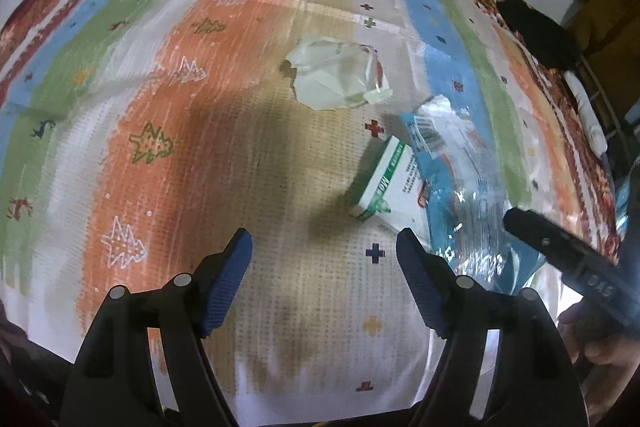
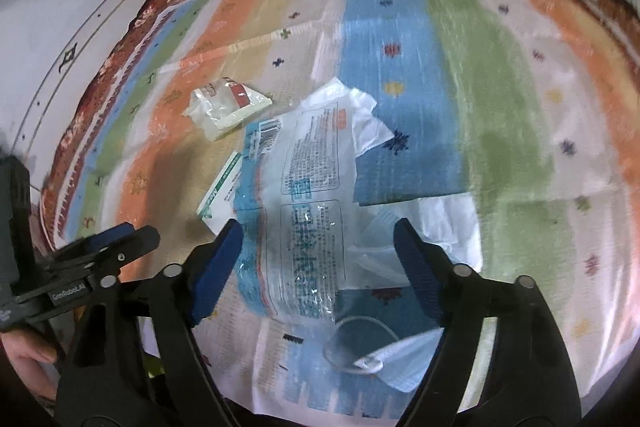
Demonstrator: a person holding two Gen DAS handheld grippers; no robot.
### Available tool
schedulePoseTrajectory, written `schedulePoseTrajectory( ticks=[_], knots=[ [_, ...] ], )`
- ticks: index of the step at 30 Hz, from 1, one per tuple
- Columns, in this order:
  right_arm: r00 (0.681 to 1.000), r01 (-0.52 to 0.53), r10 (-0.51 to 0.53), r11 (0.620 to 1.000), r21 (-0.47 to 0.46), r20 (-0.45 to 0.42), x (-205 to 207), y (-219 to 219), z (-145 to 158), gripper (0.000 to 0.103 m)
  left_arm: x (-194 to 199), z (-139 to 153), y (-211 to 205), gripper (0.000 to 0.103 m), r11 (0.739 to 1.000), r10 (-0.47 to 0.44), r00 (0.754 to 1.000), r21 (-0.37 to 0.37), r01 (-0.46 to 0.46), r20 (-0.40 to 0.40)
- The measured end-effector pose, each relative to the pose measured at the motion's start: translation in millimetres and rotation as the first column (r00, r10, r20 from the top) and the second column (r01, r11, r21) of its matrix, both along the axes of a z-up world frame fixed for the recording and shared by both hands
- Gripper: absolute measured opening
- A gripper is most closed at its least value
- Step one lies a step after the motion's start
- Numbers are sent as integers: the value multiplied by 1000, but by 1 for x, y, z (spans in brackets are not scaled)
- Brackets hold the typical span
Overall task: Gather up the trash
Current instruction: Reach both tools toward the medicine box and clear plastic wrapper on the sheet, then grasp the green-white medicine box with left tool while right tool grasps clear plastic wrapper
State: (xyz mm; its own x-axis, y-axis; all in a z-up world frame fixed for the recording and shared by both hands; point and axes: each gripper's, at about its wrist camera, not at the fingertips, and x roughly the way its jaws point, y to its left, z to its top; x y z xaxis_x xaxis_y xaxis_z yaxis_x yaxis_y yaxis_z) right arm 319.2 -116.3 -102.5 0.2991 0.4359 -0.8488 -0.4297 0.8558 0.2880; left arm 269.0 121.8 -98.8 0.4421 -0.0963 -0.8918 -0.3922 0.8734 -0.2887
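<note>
So this looks like the approach stage of the trash pickup, nothing grabbed yet. Both grippers are pointing down at a striped patterned cloth [image 1: 168, 131] covering what I take to be a desk, and the litter is spread out on it.

The right gripper [image 2: 318, 267] has its fingers spread wide with nothing pinched. It's hovering right over a big clear plastic bag with blue print [image 2: 304, 211], which lies between the fingers in that view; whether they touch it I can't tell. Tucked partly under the bag's left edge is a small green-and-white box [image 2: 222, 189], and farther off to the left sits a crumpled clear wrapper [image 2: 226, 105]. Near the bottom there's another whitish crumpled bit [image 2: 394, 357], can't say what exactly.

The left gripper [image 1: 324, 281] is open too and empty, over bare cloth. The box [image 1: 380, 179] is just ahead and to the right, the wrapper [image 1: 340, 75] farther out.

My guess for the next move: the right one drops onto the bag and closes on a fold. That film is thin and slippery, so it'll want a bunched ridge rather than a flat bit. The left one could go for the box.
</note>
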Motion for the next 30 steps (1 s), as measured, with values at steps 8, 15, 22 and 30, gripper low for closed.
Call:
schedulePoseTrajectory(
  ticks=[8, 15, 22, 30],
  knots=[
    [998, -47, 47, 999, 2, -39, 3, 13, -15, 31, 9, -5, 1, 74, 1000, 11, 1000, -9, -11, 1],
    [995, -54, 59, 996, 66, -79, 4, 15, -15, 2, 18, -3, -4, 74, 1000, 9, 1000, -18, -9, 25],
    [995, -67, 73, 994, 89, -66, 2, 9, -5, 0, 19, 0, -5, 74, 1000, 9, 999, -26, -8, 32],
    [997, -73, 71, 994, 78, 20, -6, -6, 32, 0, 19, 10, -12, 74, 996, 24, 998, -90, -19, 55]
  ],
)
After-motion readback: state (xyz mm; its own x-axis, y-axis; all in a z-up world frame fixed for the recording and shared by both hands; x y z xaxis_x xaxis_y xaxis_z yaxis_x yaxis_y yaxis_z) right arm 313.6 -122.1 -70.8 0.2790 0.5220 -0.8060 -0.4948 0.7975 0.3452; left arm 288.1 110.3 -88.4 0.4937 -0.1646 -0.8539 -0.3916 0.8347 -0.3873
